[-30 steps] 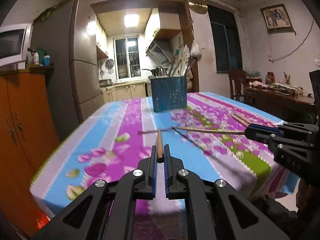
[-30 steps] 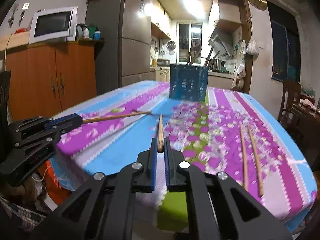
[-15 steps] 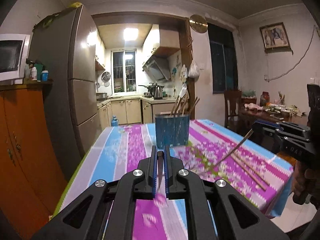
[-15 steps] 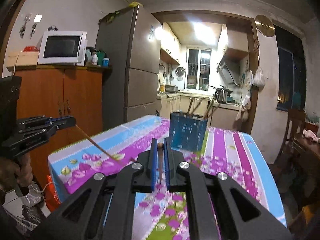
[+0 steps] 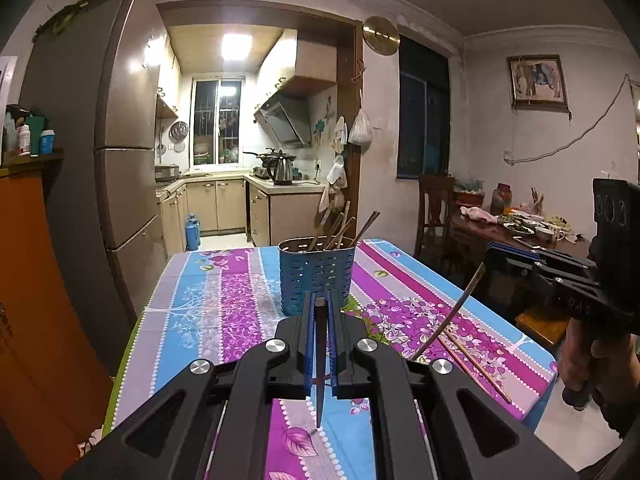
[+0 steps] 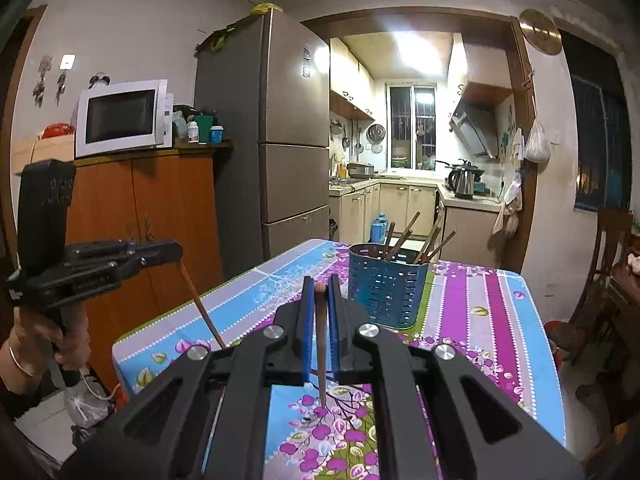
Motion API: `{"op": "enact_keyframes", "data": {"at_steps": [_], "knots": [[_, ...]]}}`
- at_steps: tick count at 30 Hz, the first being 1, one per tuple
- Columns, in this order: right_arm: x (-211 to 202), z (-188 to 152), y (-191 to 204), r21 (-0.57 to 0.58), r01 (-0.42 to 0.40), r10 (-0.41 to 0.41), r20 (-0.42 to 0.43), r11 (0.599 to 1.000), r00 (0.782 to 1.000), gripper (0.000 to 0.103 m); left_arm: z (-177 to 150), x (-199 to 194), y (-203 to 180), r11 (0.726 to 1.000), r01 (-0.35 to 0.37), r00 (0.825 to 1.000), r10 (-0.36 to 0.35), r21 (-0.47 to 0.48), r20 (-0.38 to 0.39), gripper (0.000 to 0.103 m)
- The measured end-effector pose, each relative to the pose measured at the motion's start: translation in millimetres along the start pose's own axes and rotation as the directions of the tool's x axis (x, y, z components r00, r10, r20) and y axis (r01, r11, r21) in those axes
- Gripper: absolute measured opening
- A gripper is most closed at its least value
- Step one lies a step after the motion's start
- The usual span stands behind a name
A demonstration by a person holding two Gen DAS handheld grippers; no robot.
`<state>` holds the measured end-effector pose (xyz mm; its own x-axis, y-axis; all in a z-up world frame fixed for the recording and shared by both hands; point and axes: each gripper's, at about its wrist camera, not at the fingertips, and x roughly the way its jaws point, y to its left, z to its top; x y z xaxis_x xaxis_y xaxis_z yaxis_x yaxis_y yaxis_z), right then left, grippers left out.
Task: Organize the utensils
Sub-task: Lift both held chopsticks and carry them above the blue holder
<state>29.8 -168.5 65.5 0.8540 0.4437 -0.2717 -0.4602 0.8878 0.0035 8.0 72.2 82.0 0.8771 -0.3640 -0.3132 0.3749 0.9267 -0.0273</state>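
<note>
My left gripper (image 5: 319, 300) is shut on a dark wooden chopstick (image 5: 320, 364) that hangs point down between its jaws, above the near part of the table. My right gripper (image 6: 320, 286) is shut on another wooden chopstick (image 6: 321, 348), also hanging point down. Each gripper shows in the other's view, the right one (image 5: 490, 252) and the left one (image 6: 178, 250), each with its chopstick slanting down. A blue perforated utensil holder (image 5: 316, 280) with several chopsticks in it stands mid-table ahead; it also shows in the right wrist view (image 6: 386, 286).
The table (image 5: 200, 320) has a floral striped cloth. Two chopsticks (image 5: 468, 360) lie on its right side. A fridge (image 6: 276, 140) and an orange cabinet (image 6: 160, 220) with a microwave (image 6: 120, 118) stand left. A dining table (image 5: 520, 236) and chair (image 5: 434, 208) stand right.
Both grippers have lifted their chopsticks off the table and risen; the chopsticks now hang point down instead of lying flat. The holder appears lower and nearer in both views.
</note>
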Motion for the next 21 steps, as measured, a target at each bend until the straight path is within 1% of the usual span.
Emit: {"op": "enact_keyframes", "data": {"at_steps": [2, 6, 12, 15, 17, 21], "knots": [[6, 3, -2, 0.004, 0.001, -0.001, -0.009, 1.0, 1.0, 0.005, 5, 9, 0, 1.0, -0.002, 1.0, 0.002, -0.003, -0.016, 0.007], [20, 9, -8, 0.009, 0.001, -0.001, -0.039, 1.0, 0.999, 0.005, 14, 30, -1, 0.999, -0.042, 0.998, 0.042, -0.004, -0.047, 0.007], [38, 17, -20, 0.022, 0.007, -0.005, -0.076, 1.0, 0.997, 0.005, 21, 52, -5, 0.99, -0.139, 0.988, 0.141, 0.031, -0.058, 0.008], [43, 20, -22, 0.018, 0.01, -0.008, -0.082, 1.0, 0.997, 0.005, 25, 59, -5, 0.985, -0.168, 0.984, 0.17, 0.033, -0.062, 0.007], [45, 21, -22, 0.014, 0.008, -0.007, -0.085, 1.0, 0.996, 0.005, 26, 61, -7, 0.982, -0.183, 0.981, 0.186, 0.042, -0.063, 0.007], [49, 24, -20, 0.006, 0.005, -0.004, -0.088, 1.0, 0.996, 0.005, 28, 62, -10, 0.981, -0.185, 0.98, 0.188, 0.049, -0.064, 0.007]]}}
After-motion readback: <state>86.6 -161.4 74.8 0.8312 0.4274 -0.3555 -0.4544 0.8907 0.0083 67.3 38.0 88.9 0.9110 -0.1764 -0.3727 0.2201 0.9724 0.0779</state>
